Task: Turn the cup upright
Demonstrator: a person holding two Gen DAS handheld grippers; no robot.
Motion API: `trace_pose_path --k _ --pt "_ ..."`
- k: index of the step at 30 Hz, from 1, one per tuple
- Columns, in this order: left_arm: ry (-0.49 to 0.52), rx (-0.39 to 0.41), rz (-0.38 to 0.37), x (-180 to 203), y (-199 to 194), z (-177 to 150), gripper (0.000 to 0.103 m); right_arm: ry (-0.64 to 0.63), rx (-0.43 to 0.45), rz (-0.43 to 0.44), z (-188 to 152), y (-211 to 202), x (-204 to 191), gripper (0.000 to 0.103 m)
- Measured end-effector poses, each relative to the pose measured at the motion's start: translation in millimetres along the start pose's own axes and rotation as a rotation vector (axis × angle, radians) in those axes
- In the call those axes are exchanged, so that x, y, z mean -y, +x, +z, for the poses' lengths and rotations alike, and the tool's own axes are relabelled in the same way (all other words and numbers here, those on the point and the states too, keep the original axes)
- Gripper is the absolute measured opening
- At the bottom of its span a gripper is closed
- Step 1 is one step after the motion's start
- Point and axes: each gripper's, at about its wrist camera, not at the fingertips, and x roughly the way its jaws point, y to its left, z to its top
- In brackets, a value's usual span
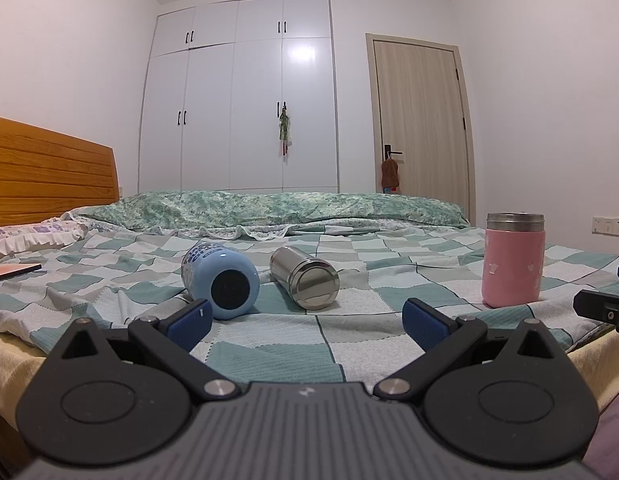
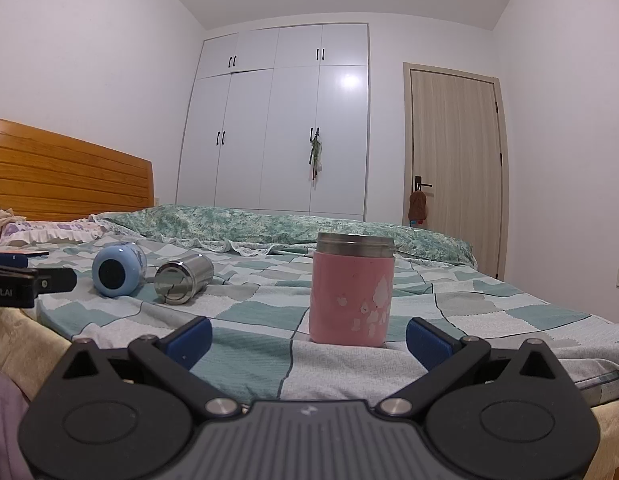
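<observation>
while pink cup [image 2: 350, 292] stands, both jaws gape.

You're looking across a bed [image 1: 349, 320] dressed in a green-and-white checked sheet, with a rumpled green floral quilt [image 1: 269, 208] bunched along its far side. To your left stands a slatted orange wooden headboard [image 1: 49, 168], and a frilled purple-flowered pillow [image 2: 49, 232] lies just beneath it. Straight ahead, a tall white wardrobe [image 1: 237, 100] with black handles fills the far wall, a bright light glare on one door. Right of it there's a pale wood door [image 1: 421, 120], closed, something brown hanging from its handle. Plain white walls, white ceiling, a wall socket [image 1: 608, 226] at far right.
</observation>
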Motion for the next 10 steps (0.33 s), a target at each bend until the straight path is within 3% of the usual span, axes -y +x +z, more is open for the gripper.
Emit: trace_pose_path --k 10 --pt "-0.003 0.001 -0.019 0.5 0.8 0.5 0.103 0.001 0.001 0.001 -0.4 0.0 0.1 0.103"
